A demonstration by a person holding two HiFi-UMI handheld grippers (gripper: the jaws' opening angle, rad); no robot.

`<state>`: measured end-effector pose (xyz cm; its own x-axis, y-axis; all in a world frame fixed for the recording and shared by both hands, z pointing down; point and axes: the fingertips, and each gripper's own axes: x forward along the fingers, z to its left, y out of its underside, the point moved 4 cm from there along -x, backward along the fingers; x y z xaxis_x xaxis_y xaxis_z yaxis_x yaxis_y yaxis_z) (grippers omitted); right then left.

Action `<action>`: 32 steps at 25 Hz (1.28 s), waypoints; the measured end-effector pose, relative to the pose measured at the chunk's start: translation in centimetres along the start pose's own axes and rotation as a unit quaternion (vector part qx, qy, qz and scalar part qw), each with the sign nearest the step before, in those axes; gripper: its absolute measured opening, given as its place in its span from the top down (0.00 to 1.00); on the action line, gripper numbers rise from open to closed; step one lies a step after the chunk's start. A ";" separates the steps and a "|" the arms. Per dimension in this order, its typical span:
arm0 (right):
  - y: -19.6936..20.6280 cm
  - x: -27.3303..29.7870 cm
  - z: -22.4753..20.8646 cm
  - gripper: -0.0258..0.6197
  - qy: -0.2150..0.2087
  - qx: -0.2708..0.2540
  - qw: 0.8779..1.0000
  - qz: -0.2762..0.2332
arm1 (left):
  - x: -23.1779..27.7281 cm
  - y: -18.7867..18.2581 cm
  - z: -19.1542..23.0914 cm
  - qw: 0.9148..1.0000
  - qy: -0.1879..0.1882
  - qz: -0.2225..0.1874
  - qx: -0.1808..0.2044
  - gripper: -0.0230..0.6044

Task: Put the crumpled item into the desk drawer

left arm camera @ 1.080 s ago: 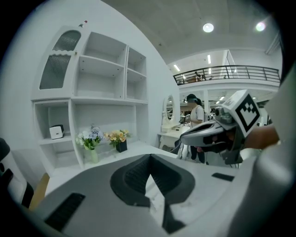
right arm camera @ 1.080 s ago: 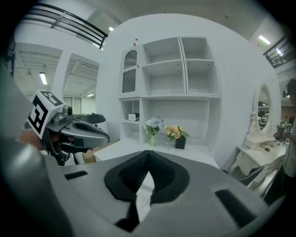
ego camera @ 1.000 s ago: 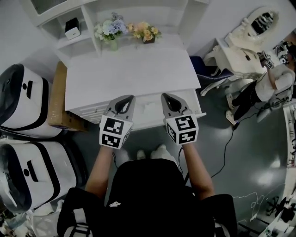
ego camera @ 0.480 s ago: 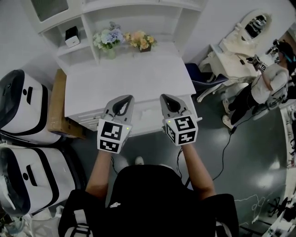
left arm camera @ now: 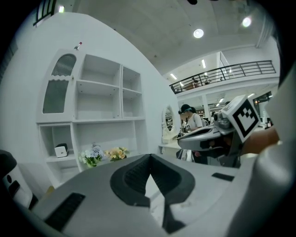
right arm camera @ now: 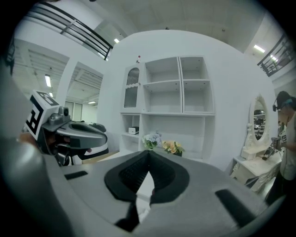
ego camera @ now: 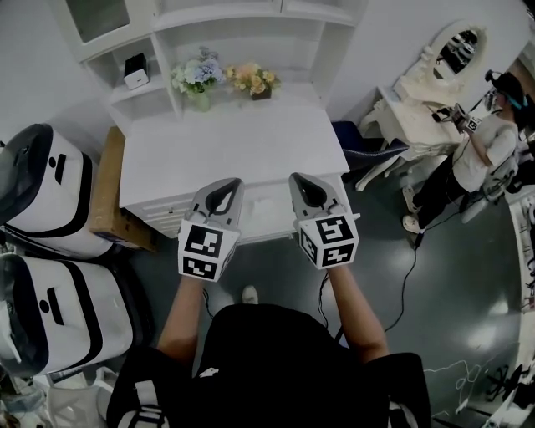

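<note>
The smooth white desk (ego camera: 234, 142) stands boxy and flat-topped, its shallow drawer (ego camera: 267, 227) pulled out in front. The crumpled item is too faint against the white drawer to place. Both bare forearms reach forward, side by side. The left gripper (ego camera: 228, 184) and right gripper (ego camera: 299, 179) hover above the drawer, grey jaws pressed together, empty.

walls (ego camera: 29, 79): white | floor (ego camera: 468, 276): dark grey, glossy | shelf unit (ego camera: 251, 21): white | ceiling lights (left arm camera: 198, 33): on
</note>
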<state>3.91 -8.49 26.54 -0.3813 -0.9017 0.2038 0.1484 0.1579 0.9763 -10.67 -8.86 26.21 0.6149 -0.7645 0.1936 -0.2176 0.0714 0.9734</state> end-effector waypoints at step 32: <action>-0.3 -15.6 3.6 0.97 -0.030 -0.011 0.998 -0.048 | -9.7 -2.2 -12.9 1.000 -0.012 -0.021 -0.009 0.95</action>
<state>6.55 6.94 23.36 -0.4489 -0.8863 0.1137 0.1285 0.0619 0.9898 -6.39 6.69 23.76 0.6040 -0.7828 0.1500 -0.1778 0.0512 0.9827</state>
